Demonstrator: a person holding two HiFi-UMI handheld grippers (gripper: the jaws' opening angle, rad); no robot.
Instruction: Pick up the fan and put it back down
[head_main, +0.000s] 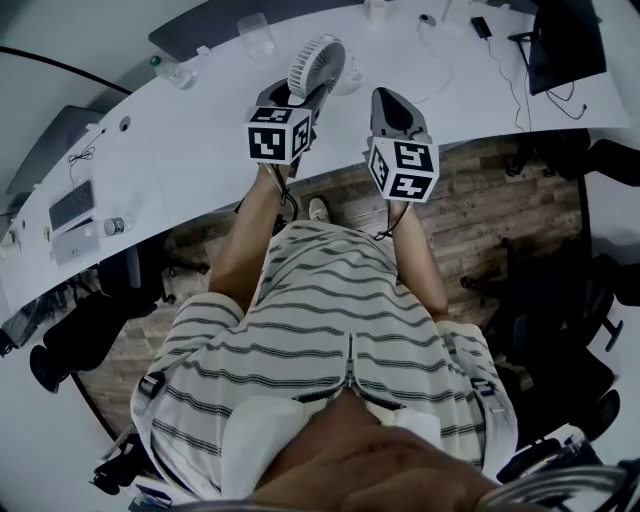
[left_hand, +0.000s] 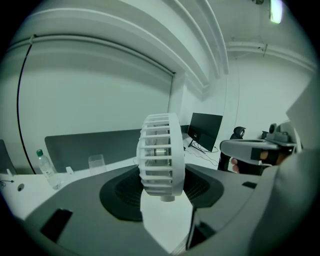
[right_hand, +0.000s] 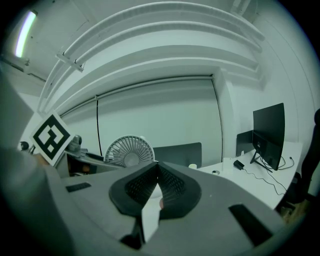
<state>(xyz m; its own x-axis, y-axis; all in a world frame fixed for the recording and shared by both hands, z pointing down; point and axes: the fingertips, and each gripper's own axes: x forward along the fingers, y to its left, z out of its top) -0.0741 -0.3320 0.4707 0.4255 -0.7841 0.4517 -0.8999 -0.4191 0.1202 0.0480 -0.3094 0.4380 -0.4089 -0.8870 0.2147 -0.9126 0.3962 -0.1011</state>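
White long desk (head_main: 200, 140) runs across the room, w/ wood floor (head_main: 480, 210) below it & a plain pale wall in the bg. The left gripper (left_hand: 161, 171) is clamped on the fan (left_hand: 161, 145): its 2 black pads stand wide apart & press on the front & back of the round white grille, which sits edge-on btw them, a short stub under it. In the head view the left gripper (head_main: 303, 92) reaches over the desk w/ the fan (head_main: 316, 63) at its tip; if the fan touches the desk, I cannot tell. The right gripper (right_hand: 157, 166) has its jaws together, tips touching, nothing btw them. In the head view the right gripper (head_main: 383, 97) is just beside the left one, also over the desk. From its own view the fan (right_hand: 129, 150) shows face-on, w/ the left gripper's marker cube (right_hand: 50, 136) near it. Further out, left of the fan, stand a clear glass (left_hand: 96, 163) & a water bottle (left_hand: 46, 169) w/ green cap, a dark panel (left_hand: 85, 145) behind them. A black monitor (left_hand: 205, 131) stands on the right side.
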